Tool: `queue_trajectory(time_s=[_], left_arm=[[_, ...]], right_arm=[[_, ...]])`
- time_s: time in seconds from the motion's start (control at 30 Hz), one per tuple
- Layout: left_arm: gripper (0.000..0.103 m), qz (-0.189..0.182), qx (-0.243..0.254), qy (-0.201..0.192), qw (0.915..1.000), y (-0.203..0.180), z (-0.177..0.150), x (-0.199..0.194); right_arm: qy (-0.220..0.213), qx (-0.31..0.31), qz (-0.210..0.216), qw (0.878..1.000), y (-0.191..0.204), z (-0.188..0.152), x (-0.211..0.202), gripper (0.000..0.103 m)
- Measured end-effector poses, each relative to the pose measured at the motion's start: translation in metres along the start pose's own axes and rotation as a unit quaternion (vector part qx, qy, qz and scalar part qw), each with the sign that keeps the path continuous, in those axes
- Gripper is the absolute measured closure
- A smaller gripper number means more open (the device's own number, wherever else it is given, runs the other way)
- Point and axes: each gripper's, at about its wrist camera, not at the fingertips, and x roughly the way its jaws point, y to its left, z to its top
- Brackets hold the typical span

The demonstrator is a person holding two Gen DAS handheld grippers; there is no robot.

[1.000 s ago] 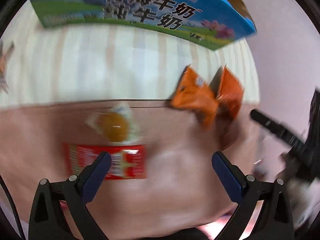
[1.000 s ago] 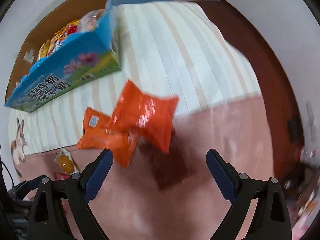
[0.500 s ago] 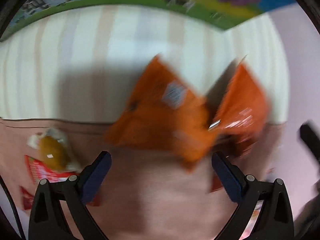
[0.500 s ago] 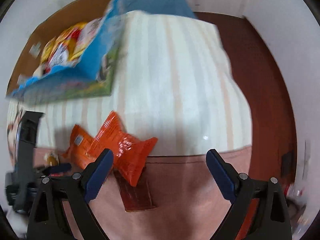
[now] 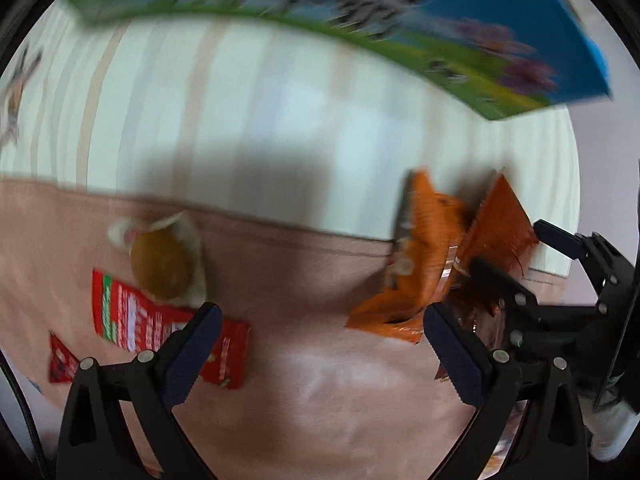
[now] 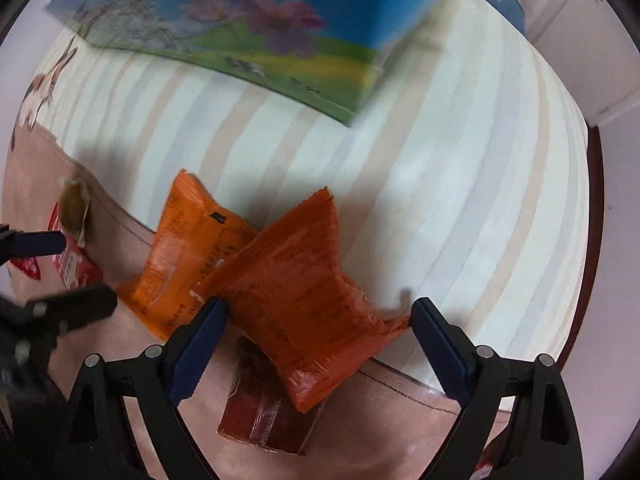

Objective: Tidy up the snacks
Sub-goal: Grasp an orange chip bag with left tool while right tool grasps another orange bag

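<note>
Step in hand: pickup of orange pack (image 6: 304, 300). Right gripper (image 6: 316, 320) points down over it, jaws apart and just been closing, pack between them, unpressed. Second pack (image 6: 188, 256) touching at 9 o'clock; brown packet (image 6: 264, 420) beneath. Box (image 6: 240, 40) at 12 o'clock. Left gripper (image 5: 320, 344) apart, empty, over red packet (image 5: 136, 320) and cake (image 5: 164, 256). Next, likely: lower, clamp.

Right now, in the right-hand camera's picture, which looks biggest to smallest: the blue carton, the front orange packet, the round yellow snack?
1. Blue carton, though partly cut off.
2. Front orange packet, nearest the camera, so it may be flattered.
3. Round yellow snack, clearly smallest.
</note>
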Motion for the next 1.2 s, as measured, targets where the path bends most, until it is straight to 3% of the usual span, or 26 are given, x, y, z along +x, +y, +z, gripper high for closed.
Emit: queue_trajectory(time_s=[0.23, 0.37, 0.47, 0.53, 0.6, 0.67, 0.8, 0.83, 0.9, 1.0, 1.2], left_arm=[[0.001, 0.031, 0.105, 0.011, 0.9940, -0.069, 0.011, 0.018], [0.000, 0.064, 0.153, 0.036, 0.9854, -0.102, 0.015, 0.046], [0.007, 0.078, 0.165, 0.031, 0.9827, -0.111, 0.021, 0.054], [0.025, 0.077, 0.158, 0.023, 0.9841, -0.108, 0.025, 0.054], [0.029, 0.065, 0.139, 0.027, 0.9878, -0.094, 0.028, 0.051], [0.029, 0.058, 0.120, 0.022, 0.9908, -0.082, 0.034, 0.044], [0.029, 0.055, 0.094, 0.019, 0.9939, -0.063, 0.037, 0.040], [0.029, 0.053, 0.085, 0.021, 0.9947, -0.059, 0.038, 0.041], [0.029, 0.048, 0.074, 0.026, 0.9957, -0.050, 0.038, 0.042], [0.029, 0.032, 0.047, 0.043, 0.9975, -0.040, 0.040, 0.051], [0.026, 0.006, 0.008, 0.059, 0.9982, -0.014, 0.027, 0.069]], right_arm=[[-0.001, 0.174, 0.014, 0.985, -0.079, -0.037, -0.008, 0.018], [0.008, 0.224, 0.053, 0.973, -0.108, -0.056, -0.010, 0.017], [0.002, 0.215, 0.066, 0.974, -0.117, -0.059, -0.017, 0.017], [-0.004, 0.185, 0.057, 0.981, -0.116, -0.058, -0.024, 0.016], [0.002, 0.154, 0.033, 0.988, -0.110, -0.054, -0.026, 0.016], [0.008, 0.131, 0.021, 0.991, -0.101, -0.047, -0.023, 0.016], [0.031, 0.145, 0.047, 0.988, -0.090, -0.037, -0.005, 0.017], [0.034, 0.156, 0.053, 0.986, -0.091, -0.037, 0.000, 0.020], [0.031, 0.186, 0.063, 0.980, -0.091, -0.038, 0.004, 0.036], [0.019, 0.217, 0.087, 0.972, -0.090, -0.042, 0.003, 0.036], [0.027, 0.236, 0.093, 0.967, -0.078, -0.051, 0.012, 0.034]])
